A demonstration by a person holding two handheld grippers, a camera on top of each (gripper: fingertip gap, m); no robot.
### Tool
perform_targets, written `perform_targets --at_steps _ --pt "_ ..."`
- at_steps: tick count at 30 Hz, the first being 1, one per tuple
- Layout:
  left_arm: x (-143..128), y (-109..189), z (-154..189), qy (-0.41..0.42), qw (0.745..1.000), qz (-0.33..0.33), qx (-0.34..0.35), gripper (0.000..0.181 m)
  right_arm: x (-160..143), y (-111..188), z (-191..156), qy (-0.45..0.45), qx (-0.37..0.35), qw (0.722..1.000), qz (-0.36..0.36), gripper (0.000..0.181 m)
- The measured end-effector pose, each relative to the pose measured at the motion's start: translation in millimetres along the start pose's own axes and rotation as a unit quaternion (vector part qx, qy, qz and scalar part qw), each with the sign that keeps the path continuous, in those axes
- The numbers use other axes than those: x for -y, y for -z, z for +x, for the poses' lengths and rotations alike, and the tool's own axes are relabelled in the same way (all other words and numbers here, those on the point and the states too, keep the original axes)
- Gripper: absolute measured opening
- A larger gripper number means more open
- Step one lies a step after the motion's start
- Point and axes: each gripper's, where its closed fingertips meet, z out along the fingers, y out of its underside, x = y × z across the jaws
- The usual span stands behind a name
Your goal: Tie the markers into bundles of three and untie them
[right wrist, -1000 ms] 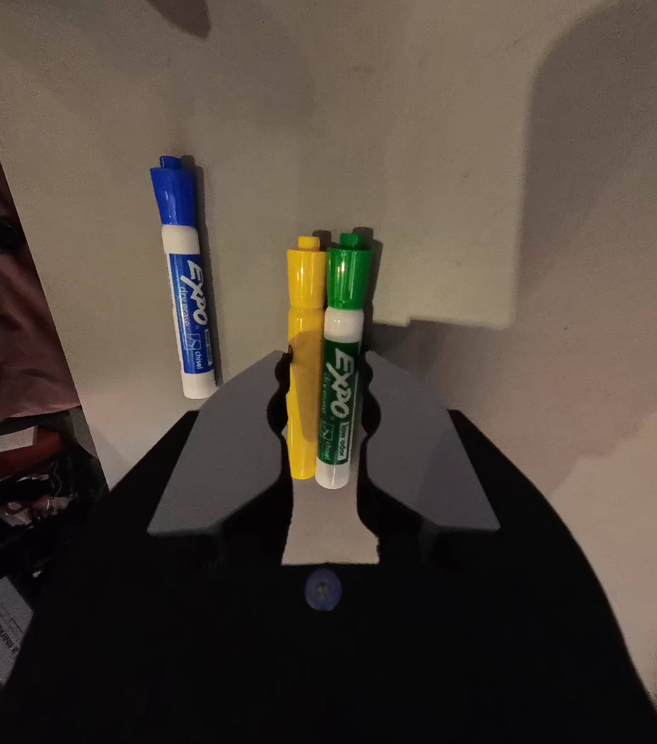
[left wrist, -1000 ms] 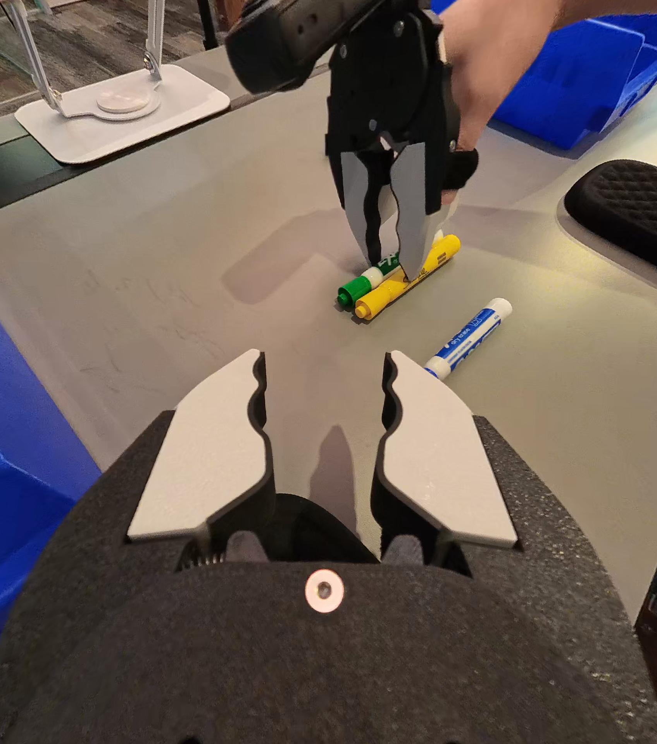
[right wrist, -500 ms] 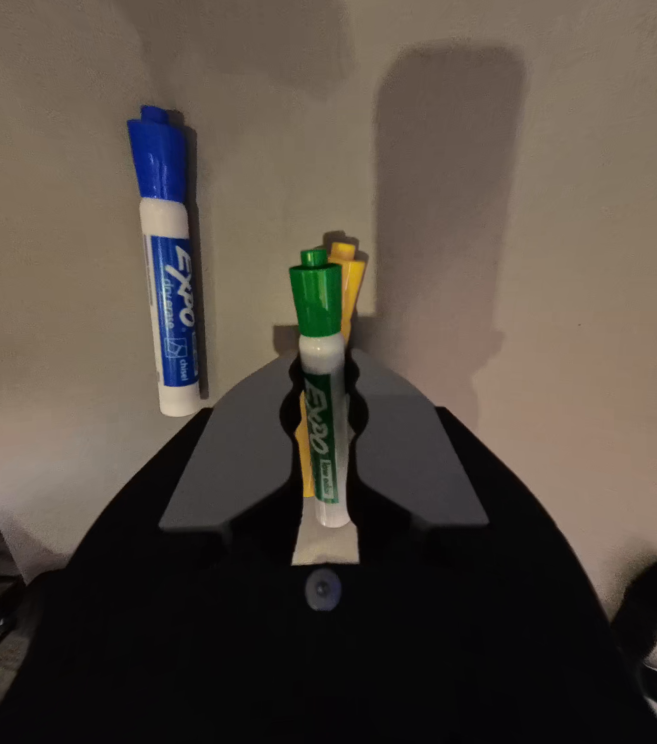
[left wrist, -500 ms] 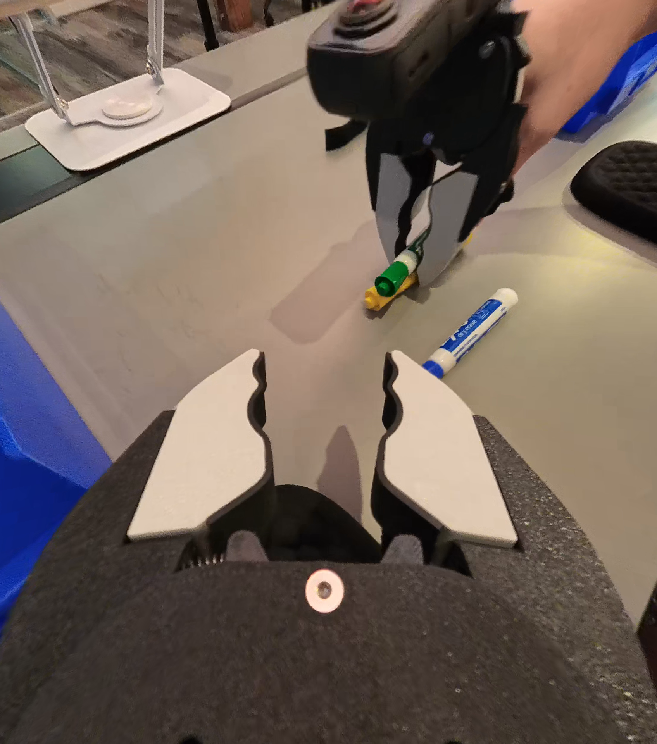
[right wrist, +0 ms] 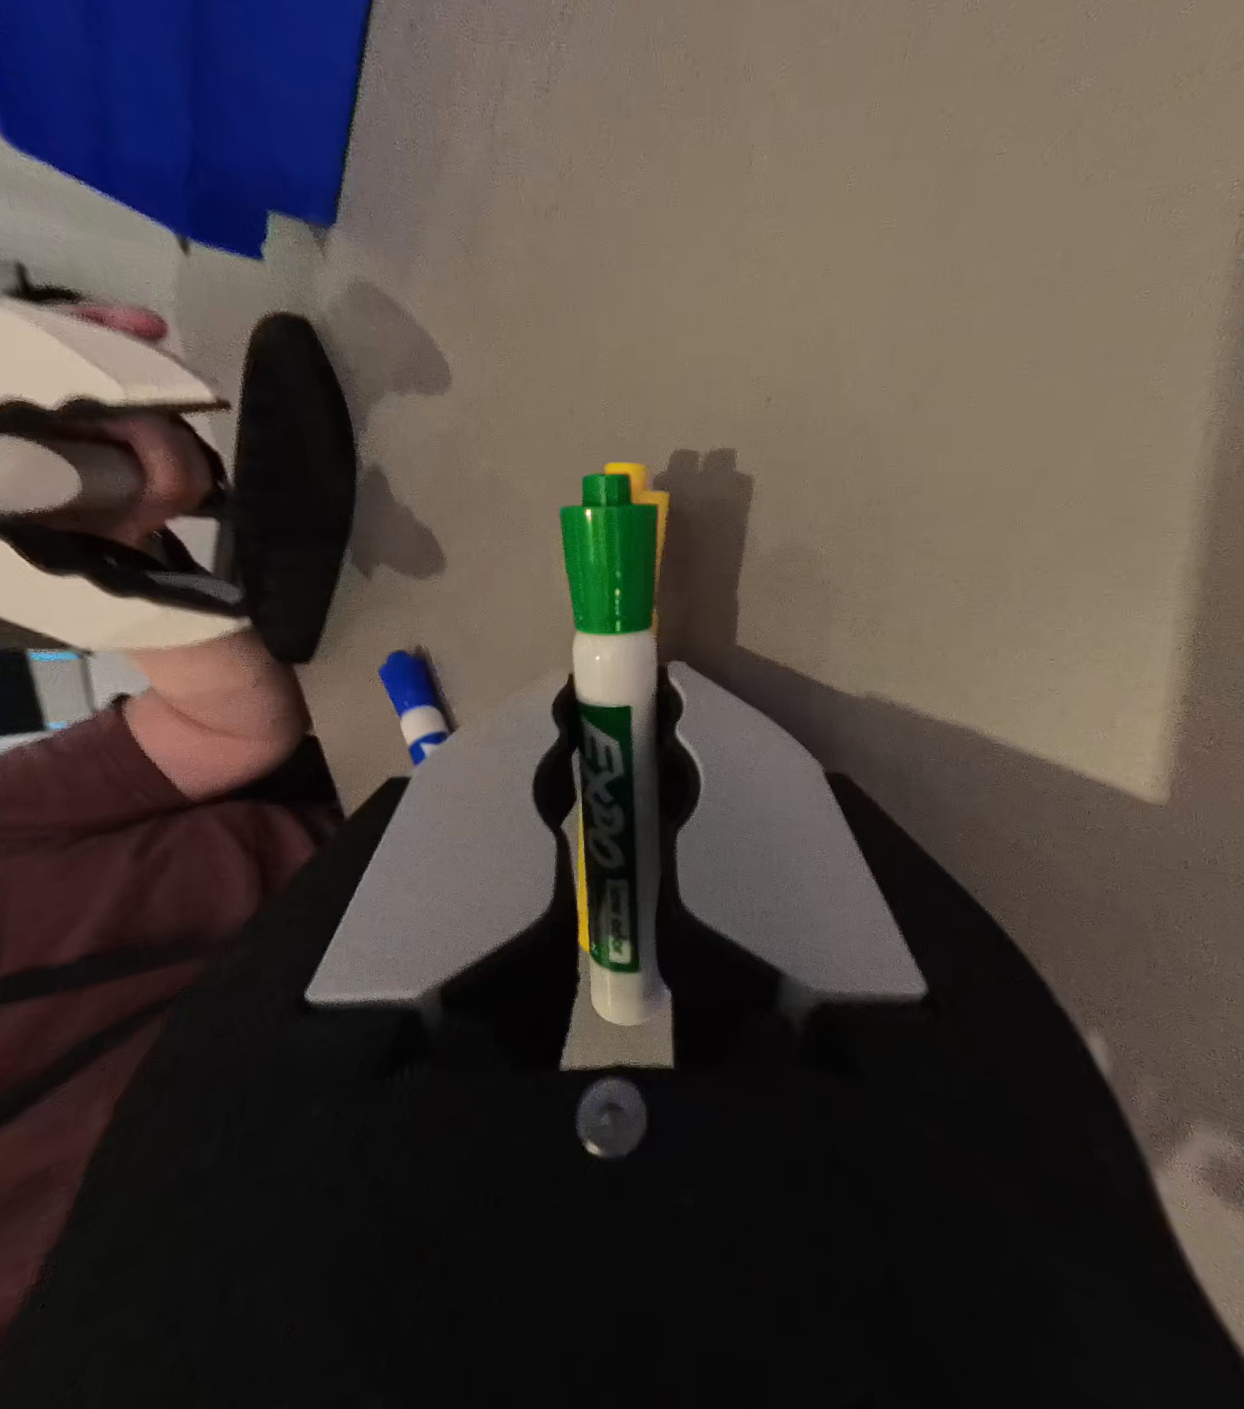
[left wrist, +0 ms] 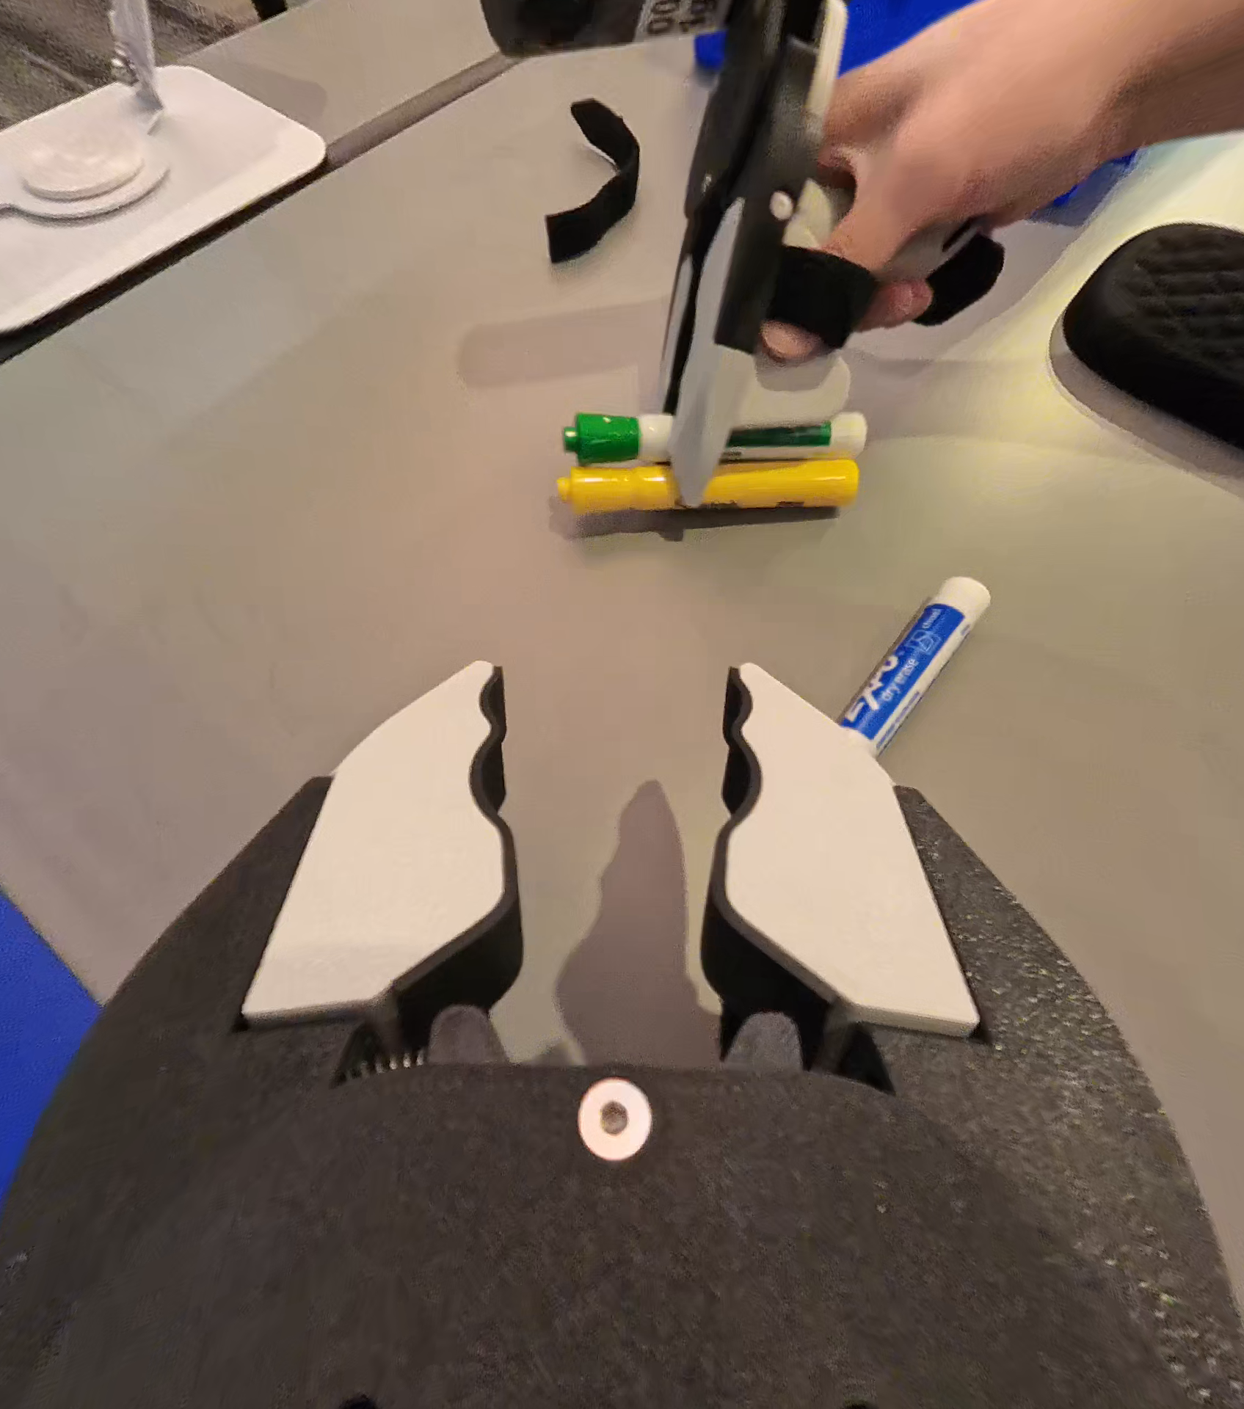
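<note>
— Markers, where are they?
— My right gripper [right wrist: 615, 770] pinches the green marker [right wrist: 609, 762] and the yellow marker [left wrist: 710, 486] together. Green sits on top of yellow, and yellow touches the gray counter [left wrist: 298, 534].
— And your other gripper?
— My left gripper [left wrist: 615, 709] is wide apart and holds nothing. The blue marker [left wrist: 908, 671] lies just beside its right finger. Farther off, a black strap [left wrist: 599, 190] curls on the counter, and a black pad [left wrist: 1213, 335] sits at the right.
</note>
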Motion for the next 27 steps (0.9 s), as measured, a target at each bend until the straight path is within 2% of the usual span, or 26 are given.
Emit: perform_targets --at_steps 4,7,10,12,15,18,20,27 --pt "4 -17 9 -0.032 0.999 -0.021 0.001 0.059 21 8 -2 -0.105 0.07 0.988 0.09 0.019" --pt "10 -29 4 -0.014 0.999 -0.033 0.032 0.061 40 16 -1 -0.15 0.092 0.97 0.168 0.019" --pt "26 -39 2 0.031 0.998 -0.009 0.045 0.059 62 27 -9 -0.165 0.112 0.947 0.253 0.019" --pt "32 -45 -1 0.042 0.998 -0.016 0.053 0.059 76 36 -15 -0.163 0.119 0.928 0.314 0.019" --pt "43 -51 -2 0.081 0.996 -0.022 0.031 0.06 92 49 -27 -0.144 0.124 0.898 0.396 0.019" --pt "54 -51 -17 0.114 0.992 -0.021 0.042 0.06 99 59 -37 -0.132 0.119 0.877 0.447 0.02" --pt "56 -52 -22 0.107 0.993 -0.03 0.051 0.063 103 66 -39 -0.128 0.109 0.862 0.478 0.02" --pt "68 -62 -28 -0.006 0.984 -0.023 0.175 0.065 111 87 -49 -0.114 0.075 0.838 0.527 0.02"
